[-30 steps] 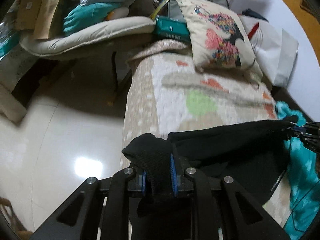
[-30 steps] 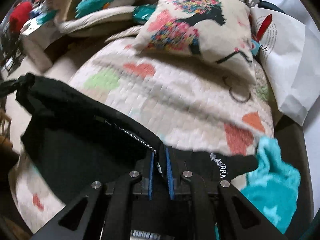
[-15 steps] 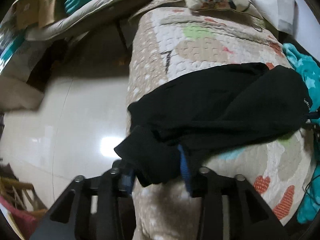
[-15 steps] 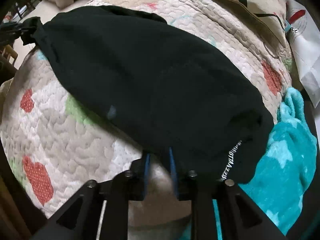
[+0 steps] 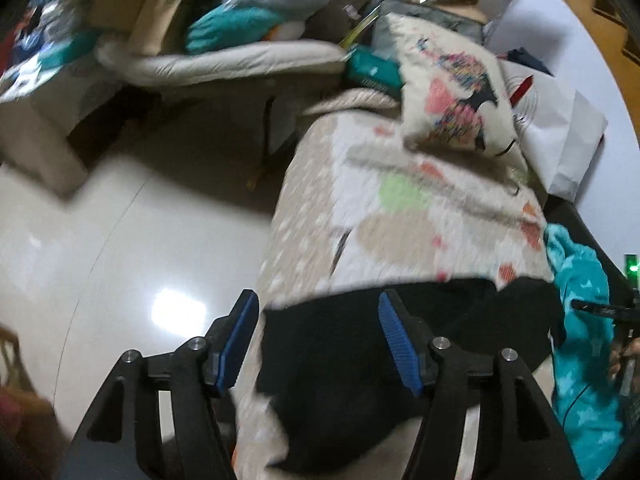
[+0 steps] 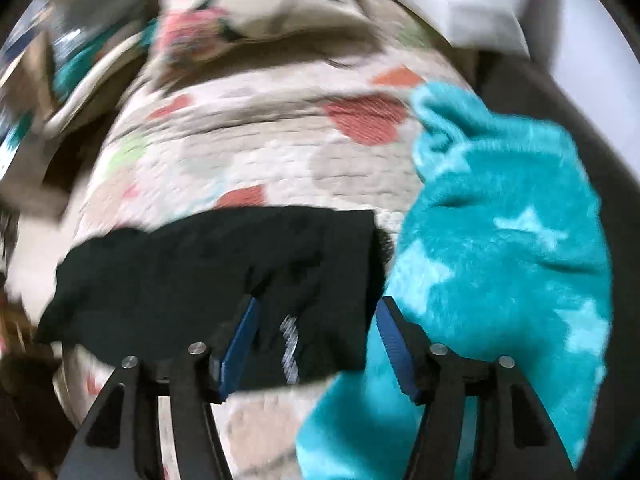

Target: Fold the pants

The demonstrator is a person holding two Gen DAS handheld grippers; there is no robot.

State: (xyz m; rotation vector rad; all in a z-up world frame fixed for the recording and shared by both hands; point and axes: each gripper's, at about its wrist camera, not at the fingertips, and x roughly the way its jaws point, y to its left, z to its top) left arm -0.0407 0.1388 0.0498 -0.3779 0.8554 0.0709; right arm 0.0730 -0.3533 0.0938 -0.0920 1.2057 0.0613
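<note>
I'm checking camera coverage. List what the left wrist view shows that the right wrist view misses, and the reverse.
Only the left wrist view: the shiny floor, the cluttered chair, the left gripper with fingers spread. Only the right wrist view: the white lettering on the pants and the right gripper, also spread. Both show: the black pants lying on the quilt, the teal blanket and the patterned pillow.

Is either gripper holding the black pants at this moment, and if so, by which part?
Neither. The left gripper and right gripper both have open jaws, and the black pants lie loose on the quilt.
</note>
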